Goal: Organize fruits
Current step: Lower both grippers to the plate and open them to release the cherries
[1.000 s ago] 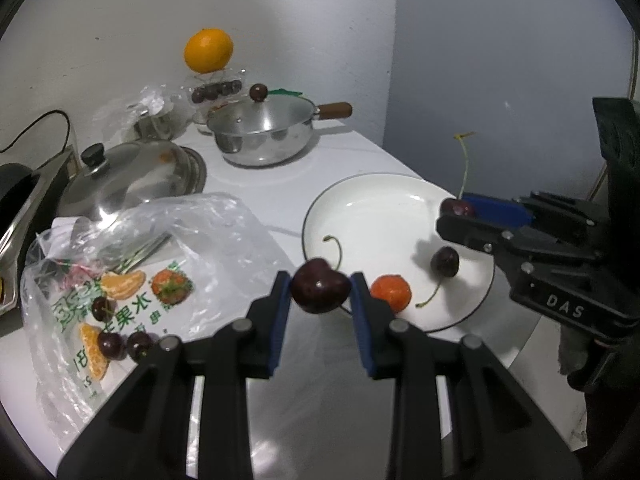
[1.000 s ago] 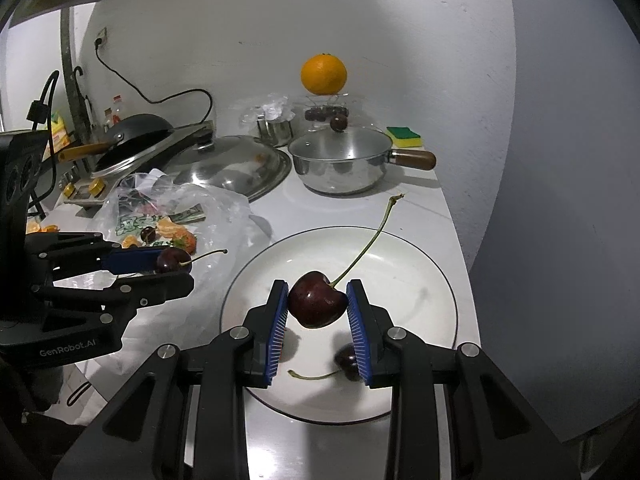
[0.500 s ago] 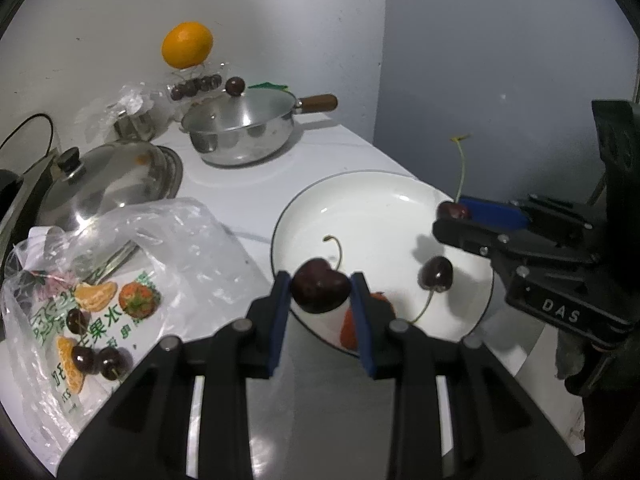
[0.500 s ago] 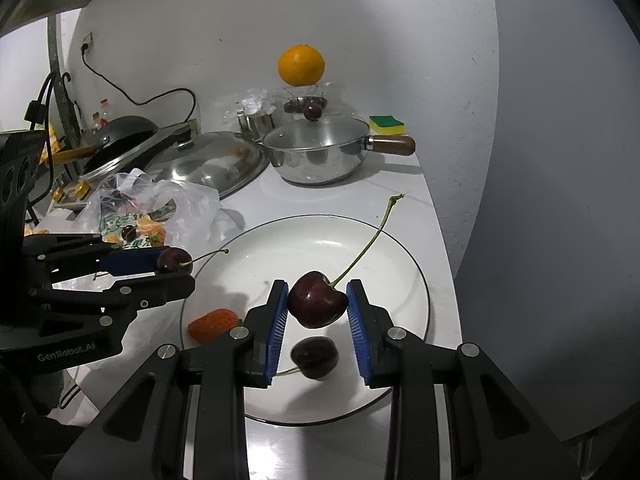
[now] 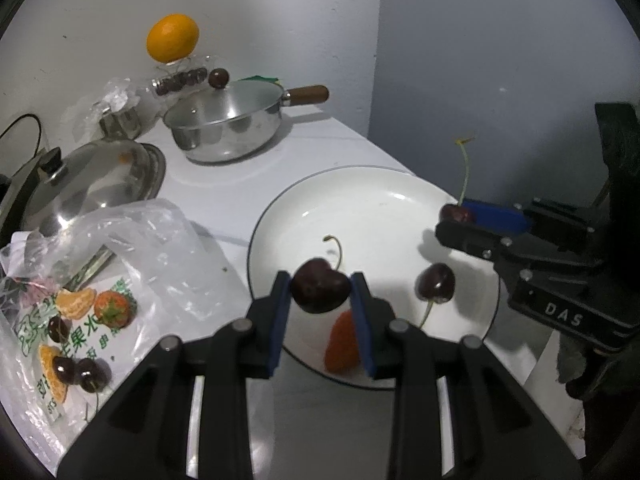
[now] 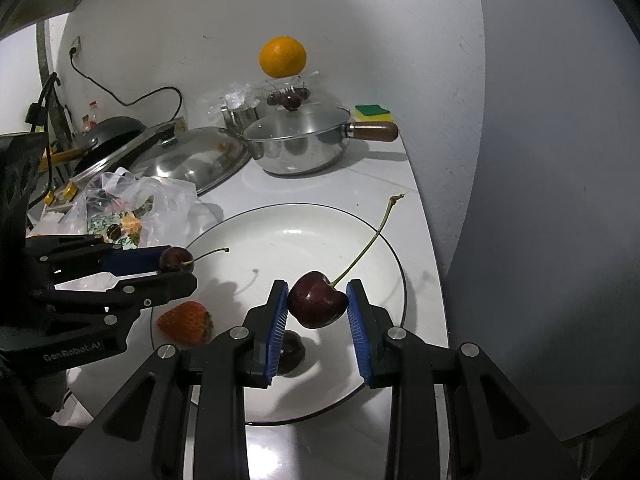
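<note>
Left gripper (image 5: 321, 292) clamps a short-stemmed cherry (image 5: 320, 291); right gripper (image 6: 317, 305) clamps a long-stemmed cherry (image 6: 317, 305), stem toward 1 o'clock, above the plate (image 6: 280, 236).

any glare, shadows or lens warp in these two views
Left wrist view: fisheye bends the wall corner, a dark ring frames the picture, and the steel lid shows bright glare. Right wrist view: the tongs' shadows fall on the white plate, and the pot glints.

Dim, bluish light — soft shadows, glare on metal, fisheye-warped edges.
</note>
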Demonstrator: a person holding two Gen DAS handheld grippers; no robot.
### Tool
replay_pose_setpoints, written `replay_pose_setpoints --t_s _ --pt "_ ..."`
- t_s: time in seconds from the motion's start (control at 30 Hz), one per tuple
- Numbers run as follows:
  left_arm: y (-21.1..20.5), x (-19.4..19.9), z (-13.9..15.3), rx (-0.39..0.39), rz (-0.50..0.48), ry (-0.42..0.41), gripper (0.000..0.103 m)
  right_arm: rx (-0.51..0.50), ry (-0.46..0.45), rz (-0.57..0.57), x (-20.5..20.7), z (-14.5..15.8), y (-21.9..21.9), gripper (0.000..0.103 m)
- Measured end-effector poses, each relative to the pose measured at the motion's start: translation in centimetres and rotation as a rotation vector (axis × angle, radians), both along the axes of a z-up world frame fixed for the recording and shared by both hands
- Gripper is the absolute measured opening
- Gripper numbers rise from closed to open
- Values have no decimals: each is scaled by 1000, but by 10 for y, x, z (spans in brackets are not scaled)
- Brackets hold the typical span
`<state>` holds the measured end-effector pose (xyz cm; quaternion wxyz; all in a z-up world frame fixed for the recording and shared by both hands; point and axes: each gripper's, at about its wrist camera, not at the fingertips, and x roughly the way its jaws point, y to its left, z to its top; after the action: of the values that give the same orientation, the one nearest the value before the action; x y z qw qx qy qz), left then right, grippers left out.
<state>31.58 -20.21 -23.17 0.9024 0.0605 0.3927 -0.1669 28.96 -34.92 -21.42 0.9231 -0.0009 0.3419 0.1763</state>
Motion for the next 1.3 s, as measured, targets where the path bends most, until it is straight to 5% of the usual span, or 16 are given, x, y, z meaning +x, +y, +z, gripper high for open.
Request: replay_pose_setpoints --t_s 1.17,1.23,1.3 --pt "-14 -1 3 -36 -60 -4 37 -28 31 -30 3 -9 -2 38" --pt "-12 -3 4 -37 -57 -8 43 -31 30 -36 2 -8 -2 38" --pt "-8 -6 7 -53 -47 -16 61 -33 28 -42 2 -6 -1 38"
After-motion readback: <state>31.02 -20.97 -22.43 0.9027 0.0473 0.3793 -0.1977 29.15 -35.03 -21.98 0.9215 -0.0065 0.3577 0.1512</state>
